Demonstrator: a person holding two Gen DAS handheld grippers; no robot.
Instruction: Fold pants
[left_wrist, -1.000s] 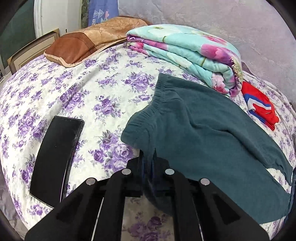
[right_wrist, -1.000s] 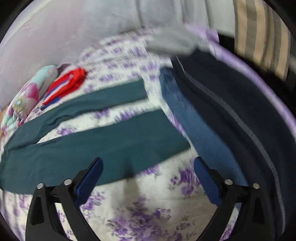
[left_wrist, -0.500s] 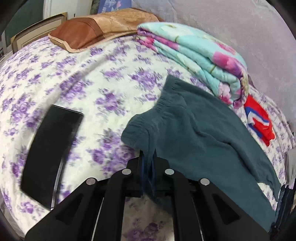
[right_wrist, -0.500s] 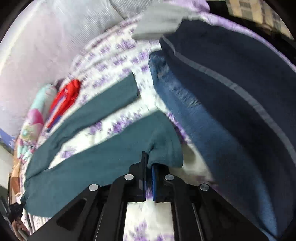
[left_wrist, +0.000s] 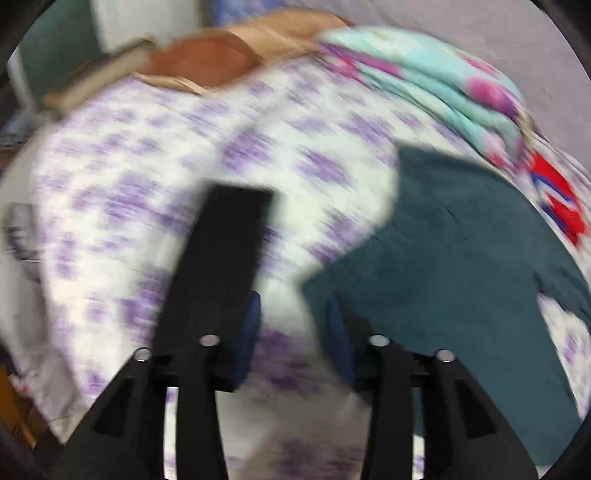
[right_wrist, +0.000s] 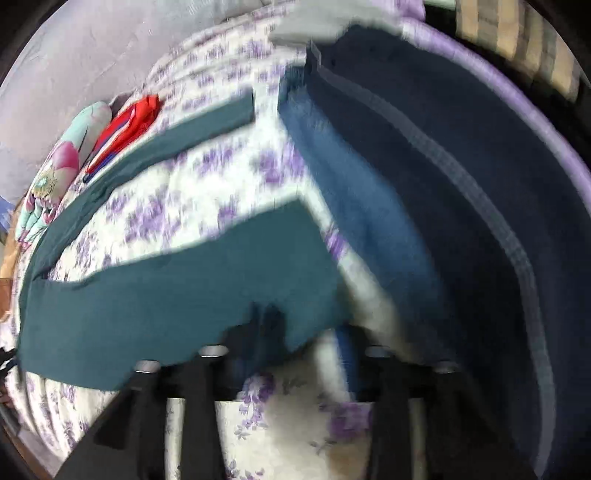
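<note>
Dark teal pants (left_wrist: 461, 280) lie spread on a bed covered by a white sheet with purple flowers (left_wrist: 155, 192); in the right wrist view both legs (right_wrist: 177, 288) stretch apart across it. The left gripper (left_wrist: 293, 328) hovers with jaws parted beside the waistband corner, holding nothing. The right gripper (right_wrist: 295, 354) sits partly open at the near leg's hem. A black flat object (left_wrist: 221, 258), folded floral blanket (left_wrist: 436, 85), brown pillow (left_wrist: 207, 62), red garment (right_wrist: 129, 122) and dark navy clothing (right_wrist: 461, 184) surround them. Both views are blurred.
</note>
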